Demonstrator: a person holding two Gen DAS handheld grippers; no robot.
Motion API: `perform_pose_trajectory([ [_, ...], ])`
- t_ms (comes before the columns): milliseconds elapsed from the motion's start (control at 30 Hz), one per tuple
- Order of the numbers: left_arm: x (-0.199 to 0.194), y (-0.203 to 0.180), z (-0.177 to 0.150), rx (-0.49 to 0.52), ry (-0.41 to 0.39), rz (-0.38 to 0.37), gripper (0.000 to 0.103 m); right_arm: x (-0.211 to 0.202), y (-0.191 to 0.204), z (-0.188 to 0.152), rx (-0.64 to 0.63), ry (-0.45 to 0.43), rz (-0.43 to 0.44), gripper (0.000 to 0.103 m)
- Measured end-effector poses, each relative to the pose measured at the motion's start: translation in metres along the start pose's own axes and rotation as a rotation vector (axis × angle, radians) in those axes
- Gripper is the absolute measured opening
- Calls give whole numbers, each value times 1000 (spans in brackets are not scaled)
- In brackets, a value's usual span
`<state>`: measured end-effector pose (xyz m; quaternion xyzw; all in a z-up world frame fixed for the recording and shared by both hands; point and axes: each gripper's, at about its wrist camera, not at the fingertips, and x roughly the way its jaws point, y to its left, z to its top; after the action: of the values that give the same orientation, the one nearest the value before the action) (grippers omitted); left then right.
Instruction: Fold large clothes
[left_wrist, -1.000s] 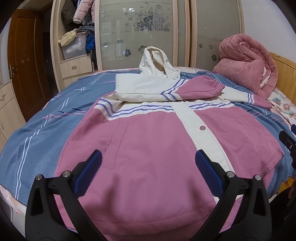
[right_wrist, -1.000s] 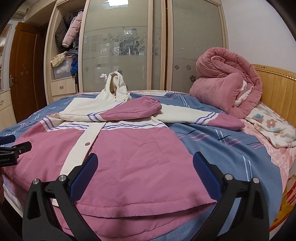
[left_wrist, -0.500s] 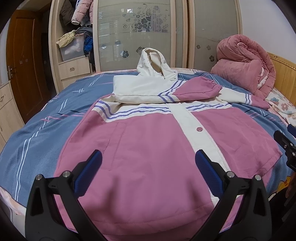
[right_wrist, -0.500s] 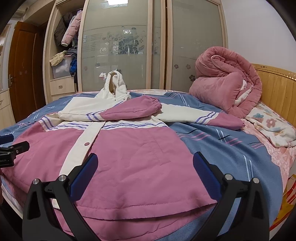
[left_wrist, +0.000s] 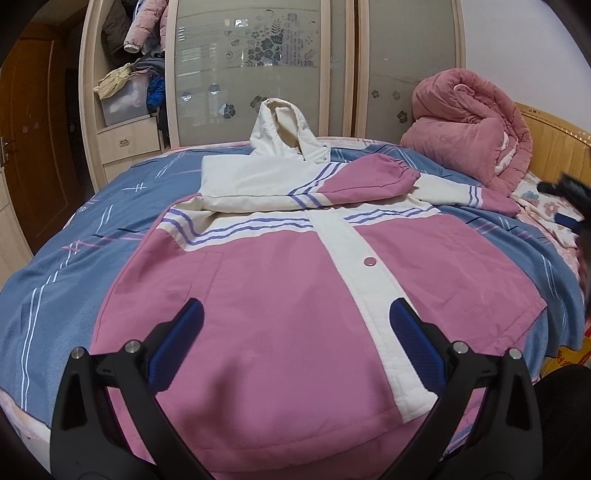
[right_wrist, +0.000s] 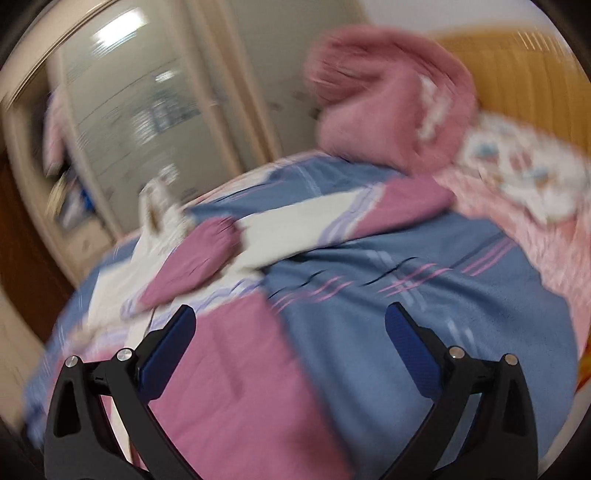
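A large pink and cream hooded jacket (left_wrist: 280, 280) lies front up on the bed, its hem towards me. One pink sleeve (left_wrist: 369, 181) is folded across the chest; the other sleeve (left_wrist: 476, 197) stretches out to the right. My left gripper (left_wrist: 295, 332) is open and empty, hovering over the hem. My right gripper (right_wrist: 290, 339) is open and empty above the jacket's right edge (right_wrist: 236, 354) and the blue sheet; its view is blurred. It shows in the left wrist view (left_wrist: 565, 199) at the far right. The outstretched sleeve (right_wrist: 406, 203) lies ahead of it.
The blue striped sheet (left_wrist: 74, 251) covers the bed. A rolled pink quilt (left_wrist: 469, 125) sits at the back right against a wooden headboard (left_wrist: 554, 140). A wardrobe with glass doors (left_wrist: 258, 66) and open shelves of clothes stands behind the bed.
My right gripper has swung quickly to the right and forward, towards the outstretched sleeve, tilting as it goes. My left gripper has risen slightly over the hem. The jacket has not moved.
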<state>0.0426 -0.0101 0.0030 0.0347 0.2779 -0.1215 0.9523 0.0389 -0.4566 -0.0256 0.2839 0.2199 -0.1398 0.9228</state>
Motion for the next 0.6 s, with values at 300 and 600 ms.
perform_pose_trajectory([
  [300,8,4,1,-15,19,-7,101,103,-146,73,484,48,-45,83],
  [600,28,0,0,-4,51,8,101,179,-191,94,625,48,-30,62],
])
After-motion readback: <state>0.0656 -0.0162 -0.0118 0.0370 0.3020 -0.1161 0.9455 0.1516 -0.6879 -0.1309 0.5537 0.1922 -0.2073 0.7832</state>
